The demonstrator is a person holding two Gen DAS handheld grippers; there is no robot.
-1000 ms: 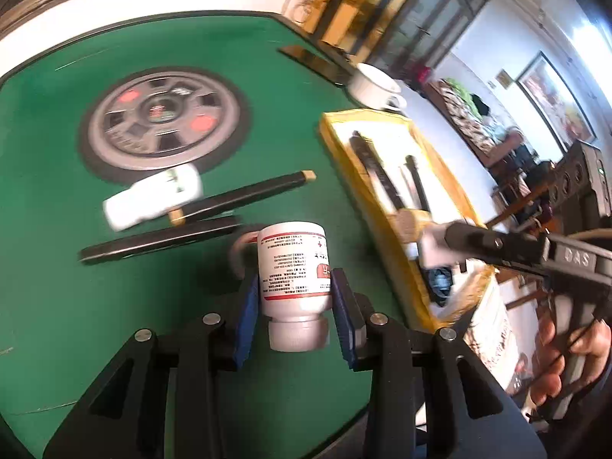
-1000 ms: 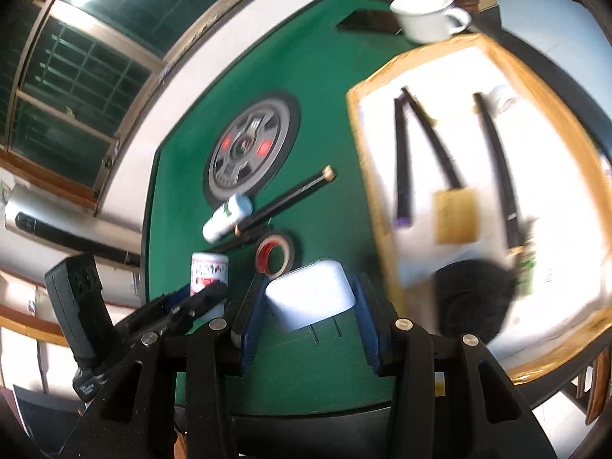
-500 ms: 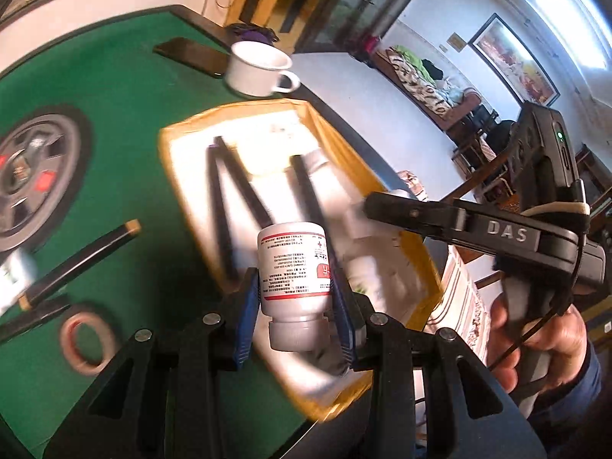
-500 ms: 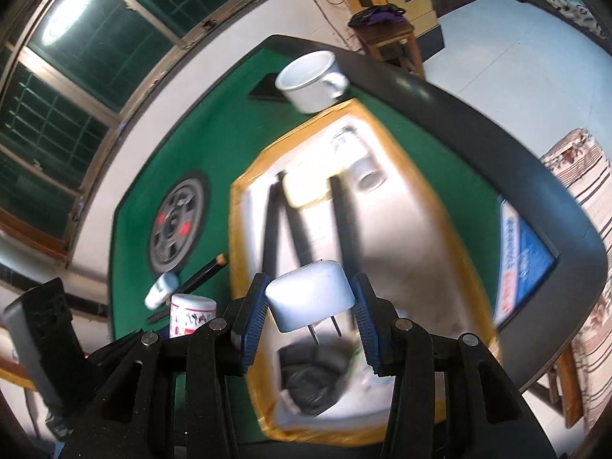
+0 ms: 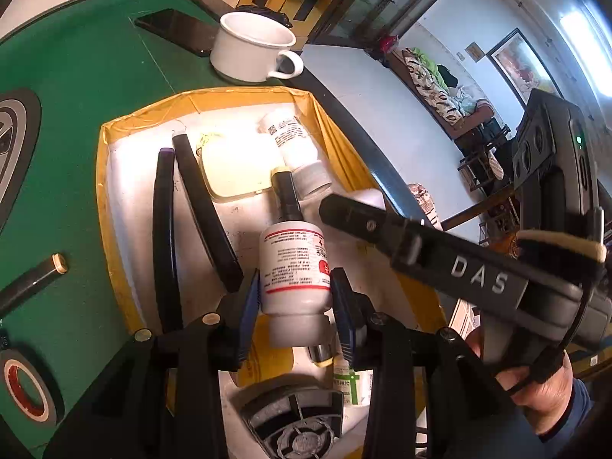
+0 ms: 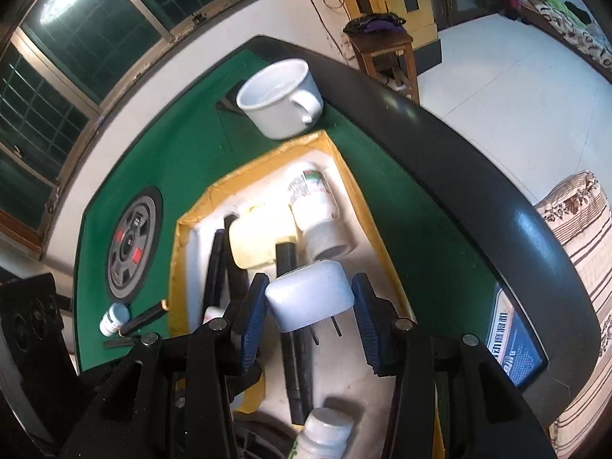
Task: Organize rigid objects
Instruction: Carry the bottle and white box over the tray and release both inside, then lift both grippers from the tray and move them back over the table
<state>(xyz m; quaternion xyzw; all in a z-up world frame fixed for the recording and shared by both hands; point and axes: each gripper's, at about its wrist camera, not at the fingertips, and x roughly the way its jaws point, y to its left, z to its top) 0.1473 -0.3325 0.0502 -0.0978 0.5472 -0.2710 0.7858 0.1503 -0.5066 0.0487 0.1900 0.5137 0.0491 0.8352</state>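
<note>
- Green table (image 5: 76, 76); yellow-rimmed tray (image 5: 114, 206) lies under both my grippers.
- Left gripper (image 5: 294, 302) clamps a white bottle (image 5: 294, 267); right gripper (image 6: 310, 306) clamps a white plug (image 6: 310, 298).
- Tray holds several items already.
- Left of the tools, tape (image 5: 30, 386) and a black stick (image 5: 30, 279) remain out.

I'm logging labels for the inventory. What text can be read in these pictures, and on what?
"DAS": on the right tongs' body.
Held bottle label: print too small to read.
Bottle in the tray: print too small.
Blue card at the table's edge: blurred.
</note>
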